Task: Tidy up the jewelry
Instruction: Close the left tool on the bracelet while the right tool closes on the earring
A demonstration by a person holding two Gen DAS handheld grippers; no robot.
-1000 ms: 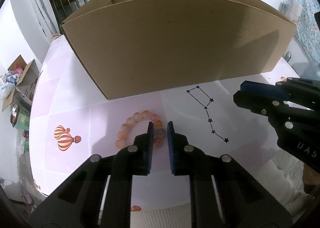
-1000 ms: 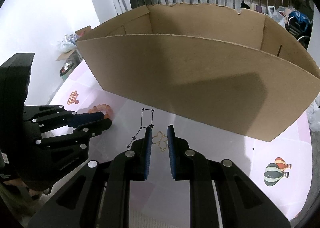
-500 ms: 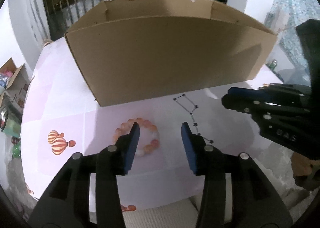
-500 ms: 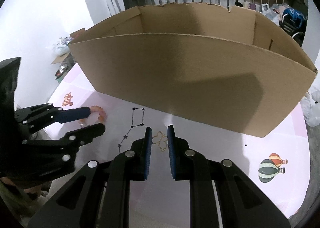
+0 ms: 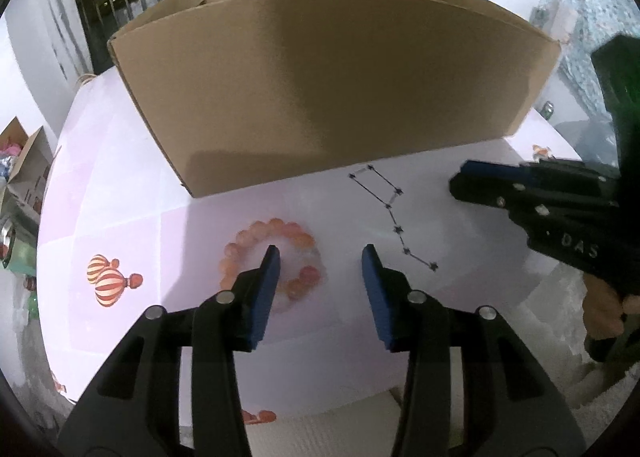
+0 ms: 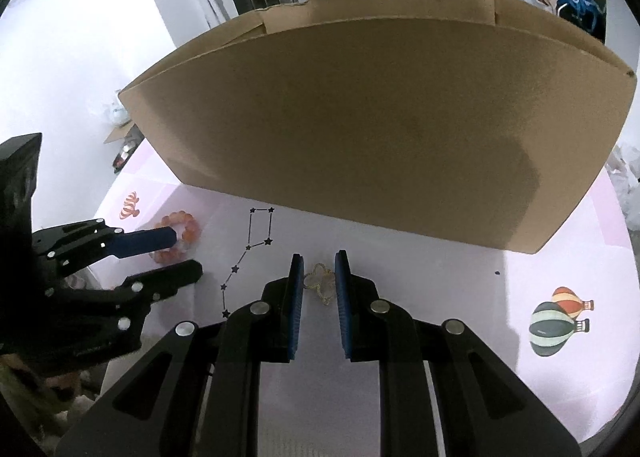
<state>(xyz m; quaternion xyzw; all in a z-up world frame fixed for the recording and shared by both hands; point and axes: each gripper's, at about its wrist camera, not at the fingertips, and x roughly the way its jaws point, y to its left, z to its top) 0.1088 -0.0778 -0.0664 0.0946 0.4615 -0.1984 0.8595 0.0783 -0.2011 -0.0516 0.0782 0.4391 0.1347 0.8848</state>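
On the pink bench (image 5: pixel 132 193), the orange bead bracelet (image 5: pixel 276 257) lies flat at about 6 o'clock from the cardboard box (image 5: pixel 332 97), close to the box's near wall but apart from it. Left tongs (image 5: pixel 320 269) reach forward low over the bench with their blue pads spread wide; the left pad sits over the inside of the bracelet's ring, the right pad well off to its 3 o'clock side. Whether the pad touches the beads cannot be told. In the right wrist view the left tongs (image 6: pixel 180 253) come in from 9 o'clock, one finger across the bracelet (image 6: pixel 176 237).

Right tongs (image 6: pixel 318 277) point toward the box (image 6: pixel 400 129) with a narrow gap between the pads, and a small gold clover-shaped chain piece (image 6: pixel 322 283) lies on the bench (image 6: pixel 460 277) in that gap, not clamped. A printed star constellation (image 6: pixel 250 253) sits between the two pieces of jewelry, and a hot-air balloon print (image 6: pixel 560 321) lies at 3 o'clock from the right tongs.
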